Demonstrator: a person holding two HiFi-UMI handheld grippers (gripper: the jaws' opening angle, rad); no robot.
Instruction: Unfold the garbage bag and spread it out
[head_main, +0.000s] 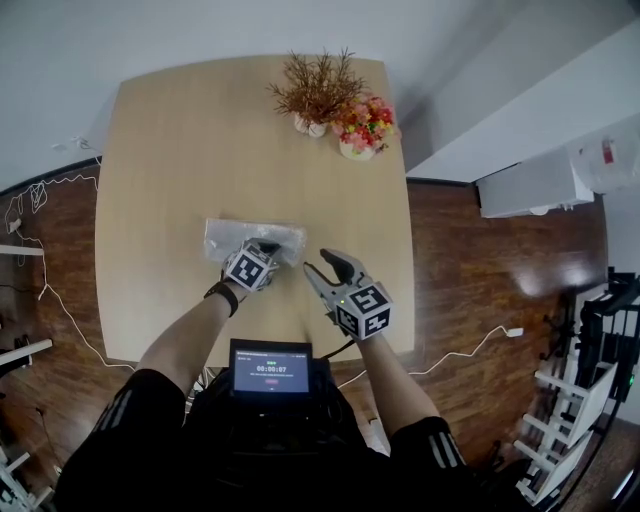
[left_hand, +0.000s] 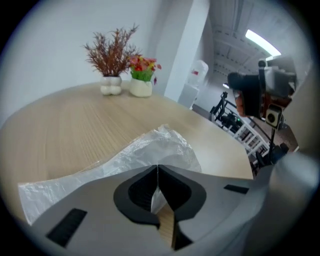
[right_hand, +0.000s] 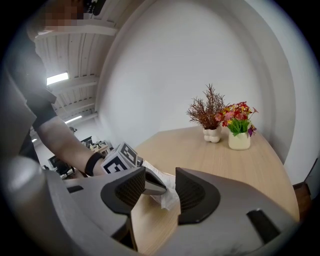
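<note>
Head view: pale wooden bench (head_main: 180, 140); on it a folded, translucent garbage bag (head_main: 235, 238), lying flat directly ahead of the left hand-held gripper (head_main: 264, 248), whose tips sat on the bag's near right end. Right hand-held gripper (head_main: 327, 268) just beside the left one, jaws spread, above bare bench short of the bag's right end. Well beyond both, at the far edge, a dried plant (head_main: 315, 90) and a pot of flowers (head_main: 362, 125). Behind the grippers, at the person's waist, a small screen (head_main: 271, 370). Left gripper view: jaws pressed together on a fold of the bag's film (left_hand: 150, 150), the rest of the bag trailing ahead and to the left over the bench. Right gripper view: jaws wide apart, pads bare; in the gap ahead of them, the left gripper's tip (right_hand: 152, 187) and the bag's crumpled end (right_hand: 167, 197), apart from both pads.
</note>
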